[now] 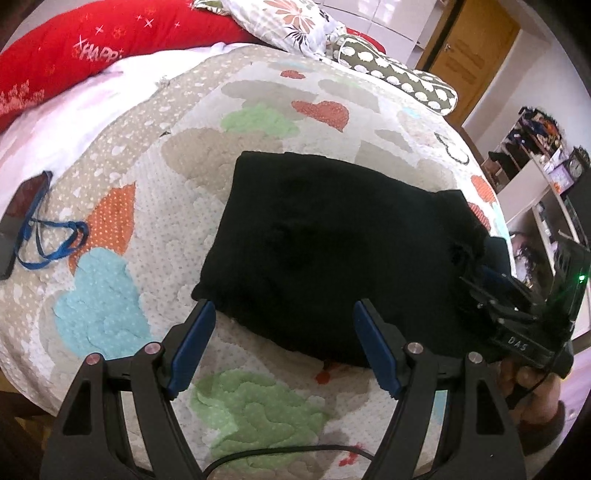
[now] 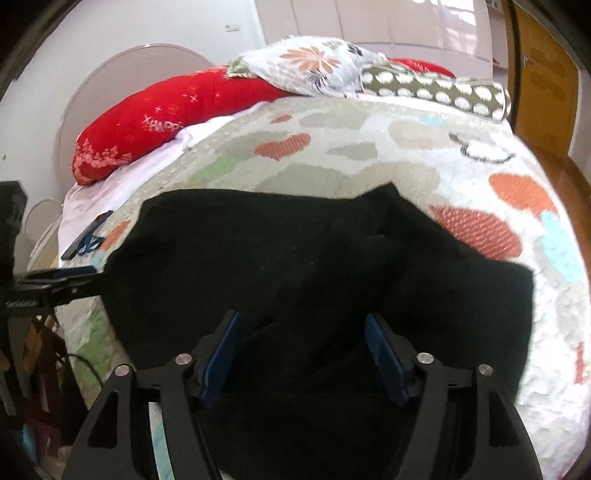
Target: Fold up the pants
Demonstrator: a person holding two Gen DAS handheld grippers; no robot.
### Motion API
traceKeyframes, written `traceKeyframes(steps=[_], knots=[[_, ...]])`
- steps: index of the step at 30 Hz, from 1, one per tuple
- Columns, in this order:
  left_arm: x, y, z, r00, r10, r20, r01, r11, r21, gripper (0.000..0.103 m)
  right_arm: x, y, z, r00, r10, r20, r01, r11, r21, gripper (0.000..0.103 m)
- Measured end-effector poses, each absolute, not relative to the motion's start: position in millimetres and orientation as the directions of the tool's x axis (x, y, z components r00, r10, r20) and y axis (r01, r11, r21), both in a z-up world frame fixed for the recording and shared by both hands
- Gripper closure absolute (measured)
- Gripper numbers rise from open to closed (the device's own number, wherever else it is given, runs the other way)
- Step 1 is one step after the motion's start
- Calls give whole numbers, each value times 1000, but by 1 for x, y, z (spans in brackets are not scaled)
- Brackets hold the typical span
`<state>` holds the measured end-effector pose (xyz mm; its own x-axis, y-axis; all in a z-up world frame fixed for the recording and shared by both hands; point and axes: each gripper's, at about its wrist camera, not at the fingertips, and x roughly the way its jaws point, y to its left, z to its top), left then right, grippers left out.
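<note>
The black pants [image 1: 332, 243] lie folded into a compact rectangle on the heart-patterned quilt [image 1: 140, 206]. My left gripper [image 1: 284, 310] is open and empty, its blue pads just above the near edge of the pants. My right gripper [image 2: 303, 321] is open over the black pants [image 2: 314, 266], with dark cloth between and below its fingers; nothing is pinched. The right gripper also shows at the right edge of the left wrist view [image 1: 517, 317], at the pants' right end. The left gripper shows at the left edge of the right wrist view [image 2: 55, 280].
A phone with a blue lanyard [image 1: 26, 221] lies on the quilt at the left. A red pillow [image 1: 92, 51], a floral pillow [image 1: 284, 22] and a dotted bolster [image 1: 399, 77] lie at the bed's head. A wooden door [image 1: 469, 59] and shelves [image 1: 546, 173] stand right.
</note>
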<state>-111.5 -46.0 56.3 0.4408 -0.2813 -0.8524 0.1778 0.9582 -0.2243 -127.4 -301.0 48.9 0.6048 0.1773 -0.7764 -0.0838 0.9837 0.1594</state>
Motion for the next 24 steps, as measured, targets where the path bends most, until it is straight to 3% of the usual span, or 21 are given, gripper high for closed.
traceKeyframes(steps=[5, 13, 24], knots=[[-116, -22, 51, 436, -358, -826, 114, 932, -344, 26, -131, -298, 70, 614, 180, -768, -116, 984, 138, 27], [-122, -5, 31, 432, -451, -781, 8, 868, -496, 23, -94, -270, 96, 619, 360, -697, -265, 932, 246, 27], [-112, -19, 26, 450, -474, -757, 0, 848, -531, 16, -9, -183, 79, 469, 400, -788, -465, 870, 165, 21]])
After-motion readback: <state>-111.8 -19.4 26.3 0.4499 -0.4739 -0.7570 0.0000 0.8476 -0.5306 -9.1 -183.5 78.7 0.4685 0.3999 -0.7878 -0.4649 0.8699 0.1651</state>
